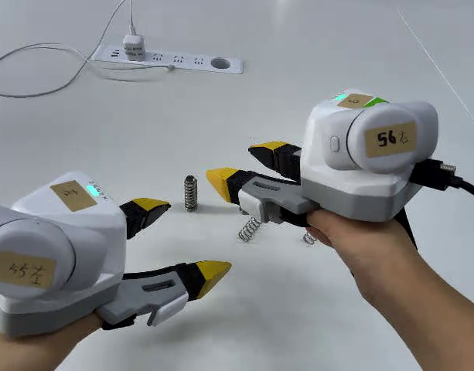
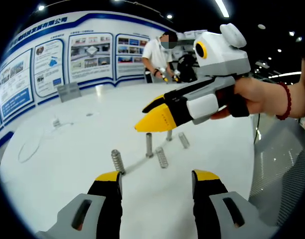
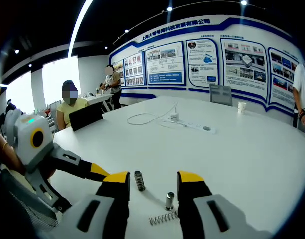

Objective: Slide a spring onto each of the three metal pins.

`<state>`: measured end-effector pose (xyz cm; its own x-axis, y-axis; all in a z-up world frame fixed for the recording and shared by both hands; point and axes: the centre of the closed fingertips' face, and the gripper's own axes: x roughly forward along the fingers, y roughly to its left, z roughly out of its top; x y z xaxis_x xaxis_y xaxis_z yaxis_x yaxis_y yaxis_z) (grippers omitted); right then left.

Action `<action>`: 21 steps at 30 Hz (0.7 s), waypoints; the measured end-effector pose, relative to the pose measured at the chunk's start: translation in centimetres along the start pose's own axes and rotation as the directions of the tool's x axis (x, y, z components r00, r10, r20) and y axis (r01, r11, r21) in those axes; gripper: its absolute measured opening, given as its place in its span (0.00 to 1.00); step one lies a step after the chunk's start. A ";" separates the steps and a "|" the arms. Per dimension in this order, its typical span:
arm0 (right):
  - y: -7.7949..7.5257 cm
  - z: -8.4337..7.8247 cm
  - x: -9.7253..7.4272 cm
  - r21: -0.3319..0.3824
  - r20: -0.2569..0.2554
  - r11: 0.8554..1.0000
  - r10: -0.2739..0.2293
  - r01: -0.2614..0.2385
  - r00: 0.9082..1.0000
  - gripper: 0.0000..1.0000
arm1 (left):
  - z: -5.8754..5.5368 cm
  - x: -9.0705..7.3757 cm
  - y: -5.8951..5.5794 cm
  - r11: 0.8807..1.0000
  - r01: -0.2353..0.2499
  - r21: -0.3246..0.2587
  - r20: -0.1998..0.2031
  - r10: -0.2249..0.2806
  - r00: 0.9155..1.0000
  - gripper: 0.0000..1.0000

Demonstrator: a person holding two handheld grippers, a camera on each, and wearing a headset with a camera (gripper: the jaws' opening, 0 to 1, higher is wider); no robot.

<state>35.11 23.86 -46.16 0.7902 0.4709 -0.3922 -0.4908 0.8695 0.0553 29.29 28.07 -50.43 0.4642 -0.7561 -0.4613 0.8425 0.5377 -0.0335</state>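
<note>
A spring stands upright on the white table, seemingly sleeved over a pin. A loose spring lies on its side just below my right gripper, which hovers open over the parts. A second loose spring shows under my right hand. In the right gripper view a bare short pin stands between the open jaws, with the lying spring in front of it and the upright spring behind. My left gripper is open and empty, left of the upright spring.
A white power strip with a plugged charger and looping cable lies at the table's far side. A paper cup stands further back. Several people are at the room's edges, away from the work. A mesh chair back sits at the table's right.
</note>
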 end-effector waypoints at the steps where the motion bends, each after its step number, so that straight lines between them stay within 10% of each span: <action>1: -0.1 0.0 -0.1 0.002 0.001 1.000 -0.003 0.003 1.000 0.39 | 0.1 0.1 -0.1 1.000 0.005 -0.003 0.000 -0.005 1.000 0.57; 21: -2.5 -1.7 -4.1 0.034 0.001 0.998 -0.044 0.043 0.999 0.40 | 0.2 3.7 -1.3 0.999 0.049 0.001 -0.034 -0.049 0.998 0.37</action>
<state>32.46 19.45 -46.24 0.8112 0.4328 -0.3933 -0.4431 0.8938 0.0696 29.98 24.55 -51.93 0.4130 -0.7682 -0.4892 0.8643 0.4999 -0.0554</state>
